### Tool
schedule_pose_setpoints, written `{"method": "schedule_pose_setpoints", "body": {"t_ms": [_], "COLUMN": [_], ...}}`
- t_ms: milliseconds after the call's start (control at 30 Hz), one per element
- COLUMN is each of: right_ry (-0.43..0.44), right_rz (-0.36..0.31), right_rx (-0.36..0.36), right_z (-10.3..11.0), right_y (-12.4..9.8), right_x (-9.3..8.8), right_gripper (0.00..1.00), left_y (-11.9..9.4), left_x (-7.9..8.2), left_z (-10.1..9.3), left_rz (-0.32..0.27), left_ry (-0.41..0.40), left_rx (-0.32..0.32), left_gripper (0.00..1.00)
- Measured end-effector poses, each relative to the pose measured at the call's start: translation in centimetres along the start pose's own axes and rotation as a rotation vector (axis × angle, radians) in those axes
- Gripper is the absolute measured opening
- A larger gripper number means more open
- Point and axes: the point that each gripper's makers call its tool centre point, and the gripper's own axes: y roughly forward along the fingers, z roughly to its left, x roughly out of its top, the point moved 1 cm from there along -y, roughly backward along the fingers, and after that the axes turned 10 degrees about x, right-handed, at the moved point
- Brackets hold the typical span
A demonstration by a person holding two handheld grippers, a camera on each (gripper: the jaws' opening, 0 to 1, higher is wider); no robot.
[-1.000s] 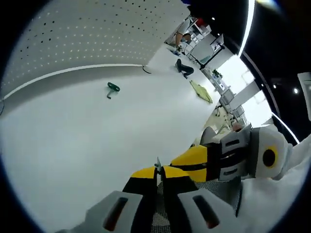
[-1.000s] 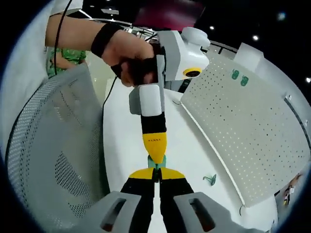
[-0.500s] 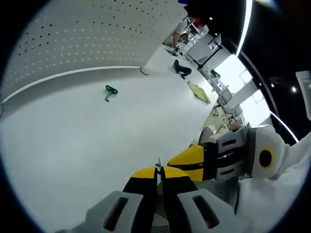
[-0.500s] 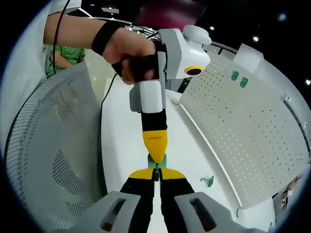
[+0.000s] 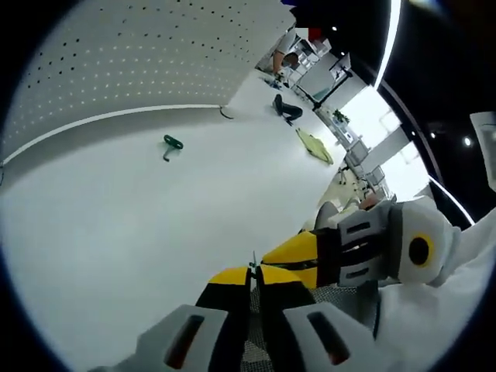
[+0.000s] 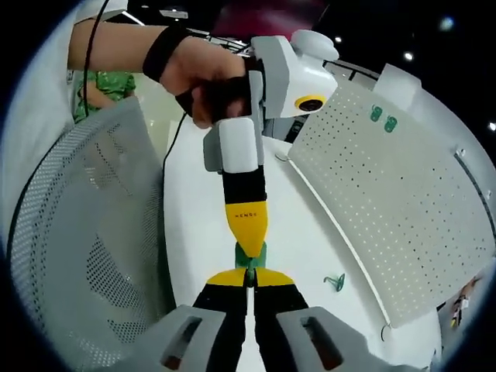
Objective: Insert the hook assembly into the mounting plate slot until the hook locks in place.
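While both grippers meet tip to tip over the white table (image 5: 116,232), the large white perforated panel (image 6: 387,201) stands upright along the table's far edge, at 3 o'clock in the right gripper view and across 11 to 12 o'clock in the left gripper view. Two small green pieces (image 6: 382,118) sit on the panel face near its upper end, at about 1 o'clock in the right gripper view; their form is too small to tell. A grey mesh chair back (image 6: 77,256) occupies 8 to 9 o'clock of the right gripper view. A hand (image 6: 203,81) with a dark wrist strap grasps the left gripper (image 6: 249,249) at 12 o'clock of that view; its yellow jaws point down toward the right gripper (image 6: 250,277), whose jaws stand nearly closed. Between the two sets of tips a small green hook piece (image 6: 252,254) is pinched; which gripper bears it cannot be told with certainty. In the left gripper view the left gripper's own jaws are narrowed on a thin sliver, and the right gripper enters from 4 o'clock. A second green hook (image 5: 170,144) lies loose on the table, near the panel's base, at 10 o'clock in the left gripper view and at 5 o'clock in the right gripper view.
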Motion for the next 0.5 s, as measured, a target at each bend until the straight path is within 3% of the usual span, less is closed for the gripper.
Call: {"method": "schedule_pose_setpoints", "body": {"t_ms": [33,100,500], "right_ry": [0.001,-0.006,0.031], "right_rz": [0.001,0.005,-0.029], "right_rx": [-0.003,-0.007,-0.062], "right_z": [0.0,0.0,-1.1], "right_y": [0.0,-0.1,-0.6], "right_x": [0.0,-0.1,0.3], "right_gripper": [0.0,0.0,0.0], "left_y": [0.1,0.0,-0.5], "left_x": [0.3,0.1,1.3], "left_z": [0.0,-0.2,-0.5], "left_rz": [-0.031,-0.037,-0.126], "left_ry": [0.064,0.172,0.164], "left_rx": [-0.006,-0.014,-0.041], "left_gripper": [0.04,0.04,0.06]}}
